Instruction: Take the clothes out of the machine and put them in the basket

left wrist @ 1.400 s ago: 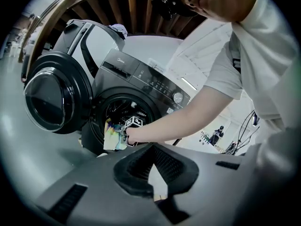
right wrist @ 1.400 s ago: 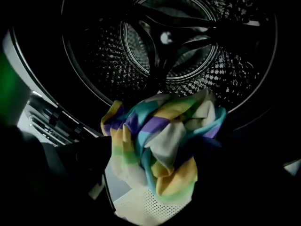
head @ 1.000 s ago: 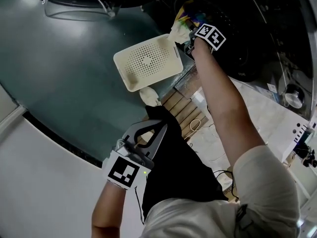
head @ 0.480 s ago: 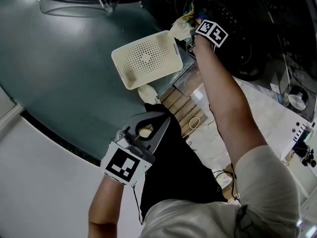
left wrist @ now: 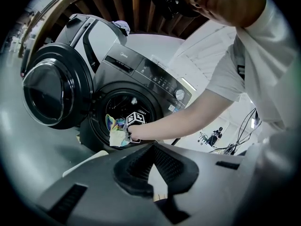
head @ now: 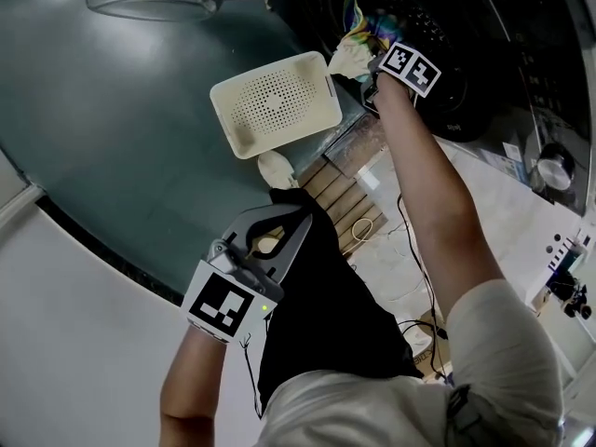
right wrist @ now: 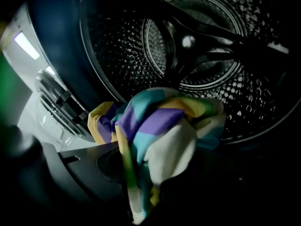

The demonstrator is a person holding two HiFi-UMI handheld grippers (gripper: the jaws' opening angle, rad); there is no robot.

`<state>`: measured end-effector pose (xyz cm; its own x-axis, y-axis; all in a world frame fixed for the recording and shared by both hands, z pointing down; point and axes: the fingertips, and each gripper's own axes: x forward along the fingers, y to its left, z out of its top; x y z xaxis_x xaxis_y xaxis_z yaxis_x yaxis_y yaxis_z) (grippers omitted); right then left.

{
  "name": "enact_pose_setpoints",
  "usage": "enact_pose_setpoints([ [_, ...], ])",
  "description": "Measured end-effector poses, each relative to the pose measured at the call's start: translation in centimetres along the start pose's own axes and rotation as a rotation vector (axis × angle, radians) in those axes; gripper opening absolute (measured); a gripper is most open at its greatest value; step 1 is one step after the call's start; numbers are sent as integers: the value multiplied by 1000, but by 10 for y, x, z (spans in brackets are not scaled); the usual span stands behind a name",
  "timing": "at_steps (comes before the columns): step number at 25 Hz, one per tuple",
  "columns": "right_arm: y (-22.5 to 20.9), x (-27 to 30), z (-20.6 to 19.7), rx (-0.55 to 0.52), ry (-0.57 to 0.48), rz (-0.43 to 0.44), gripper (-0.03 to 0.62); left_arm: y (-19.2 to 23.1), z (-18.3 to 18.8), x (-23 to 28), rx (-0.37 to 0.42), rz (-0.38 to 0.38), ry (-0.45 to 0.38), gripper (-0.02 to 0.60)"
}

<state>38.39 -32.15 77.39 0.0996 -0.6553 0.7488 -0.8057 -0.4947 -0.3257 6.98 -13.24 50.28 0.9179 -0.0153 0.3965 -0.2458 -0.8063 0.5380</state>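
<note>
Multicoloured cloth (head: 357, 35) | your right gripper (head: 371, 63) closing on it, top centre | left gripper (head: 296, 220) clenched, empty | risk: pinch slips, cloth misses basket (head: 279, 110)

This is a laundry corner in what looks more like a work or test room than a home. A dark front-loading washing machine (left wrist: 141, 74) stands with its round door (left wrist: 49, 91) swung open to the left. A bright piece of clothing (right wrist: 160, 126) hangs at the mouth of its steel drum (right wrist: 197, 41). A white perforated basket (head: 275, 110) sits near it on the grey-green floor (head: 112, 128). To the right, loose cables (left wrist: 242, 126) trail over paler ground, and wooden slats (head: 340, 198) lie by the basket.
</note>
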Motion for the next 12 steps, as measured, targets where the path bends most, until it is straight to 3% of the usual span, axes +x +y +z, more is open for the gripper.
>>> enact_pose_setpoints([
  [12,53,-99,23,-276,-109,120,150,-50,1,-36,30,35,-21,-4],
])
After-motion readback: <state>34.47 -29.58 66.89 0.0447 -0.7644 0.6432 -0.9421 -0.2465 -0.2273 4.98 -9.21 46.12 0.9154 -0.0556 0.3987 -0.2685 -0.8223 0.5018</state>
